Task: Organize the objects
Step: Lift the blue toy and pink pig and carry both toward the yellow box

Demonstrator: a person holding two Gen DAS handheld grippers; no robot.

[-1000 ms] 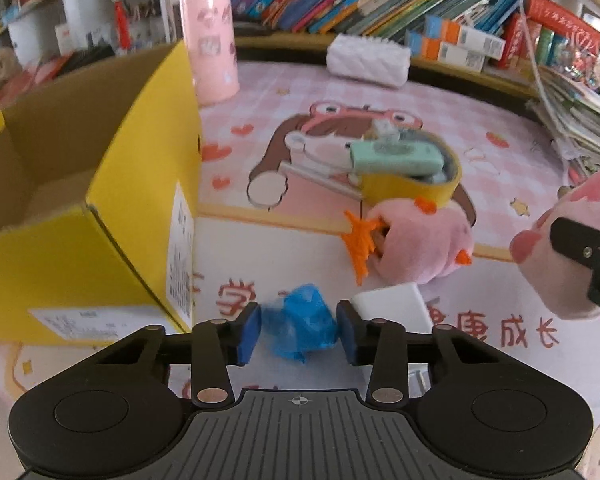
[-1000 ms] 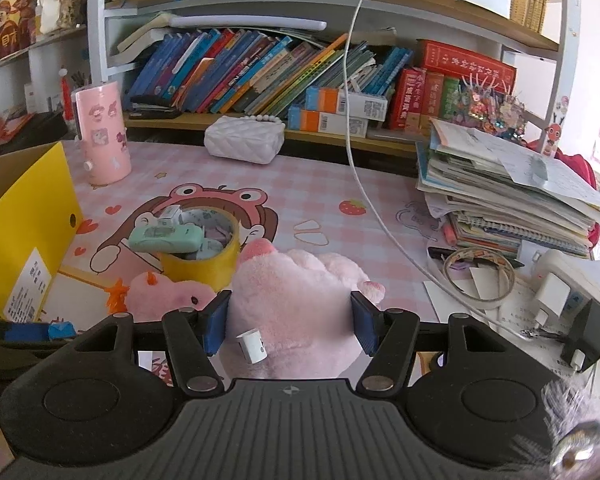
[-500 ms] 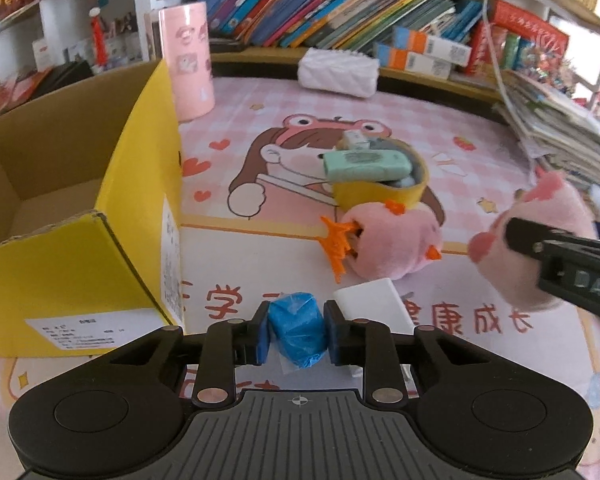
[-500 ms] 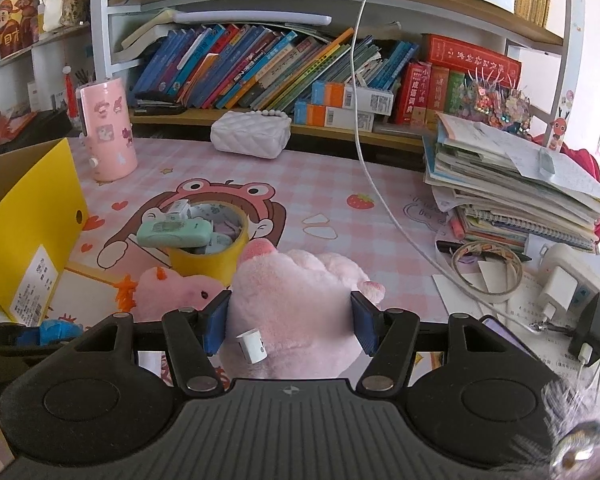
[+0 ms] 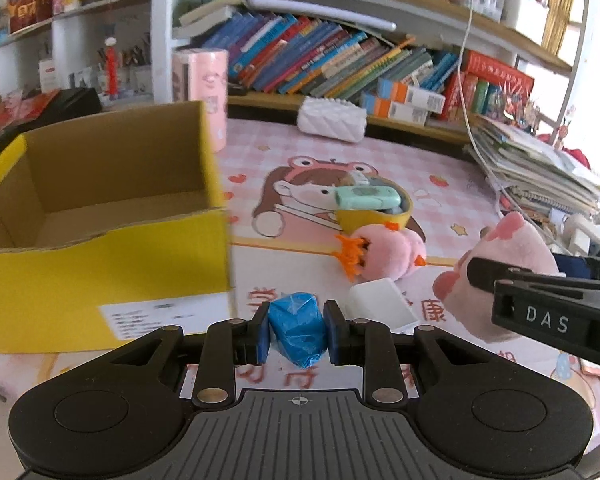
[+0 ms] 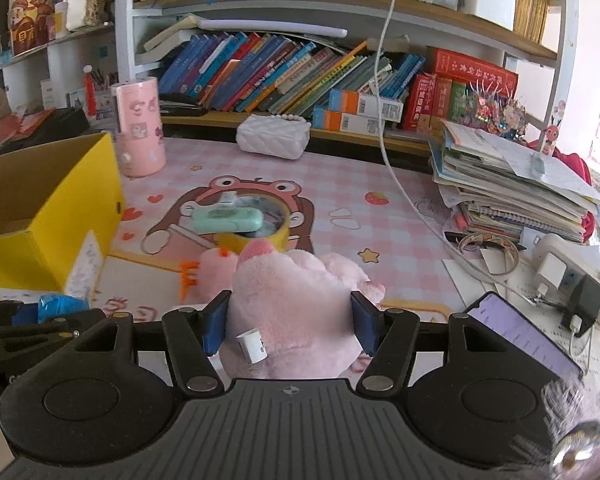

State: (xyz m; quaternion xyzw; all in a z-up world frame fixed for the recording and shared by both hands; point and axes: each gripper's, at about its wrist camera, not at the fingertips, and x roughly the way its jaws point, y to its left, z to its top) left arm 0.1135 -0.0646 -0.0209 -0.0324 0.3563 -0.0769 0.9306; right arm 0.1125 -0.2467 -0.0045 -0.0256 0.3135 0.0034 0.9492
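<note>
My left gripper (image 5: 298, 330) is shut on a blue wrapped packet (image 5: 298, 326) and holds it above the mat, just right of the open yellow cardboard box (image 5: 100, 240). My right gripper (image 6: 290, 322) is shut on a big pink plush toy (image 6: 296, 300), lifted off the mat; the toy also shows in the left wrist view (image 5: 500, 264). A smaller pink plush with orange feet (image 5: 384, 252) lies on the mat. Behind it stands a yellow tape roll (image 5: 374, 216) with a mint-green device (image 5: 368, 196) on top. A white block (image 5: 382, 306) lies near the left gripper.
A pink cylinder (image 6: 138, 132) and a white quilted pouch (image 6: 274, 138) stand at the back by the bookshelf. A stack of papers (image 6: 516, 188), a cable, a tape ring (image 6: 488, 246), a charger (image 6: 560, 264) and a phone (image 6: 520, 332) crowd the right side.
The left gripper closed on the blue packet and lifted it, and now stands higher beside the box. The right gripper rose with the pink plush.
</note>
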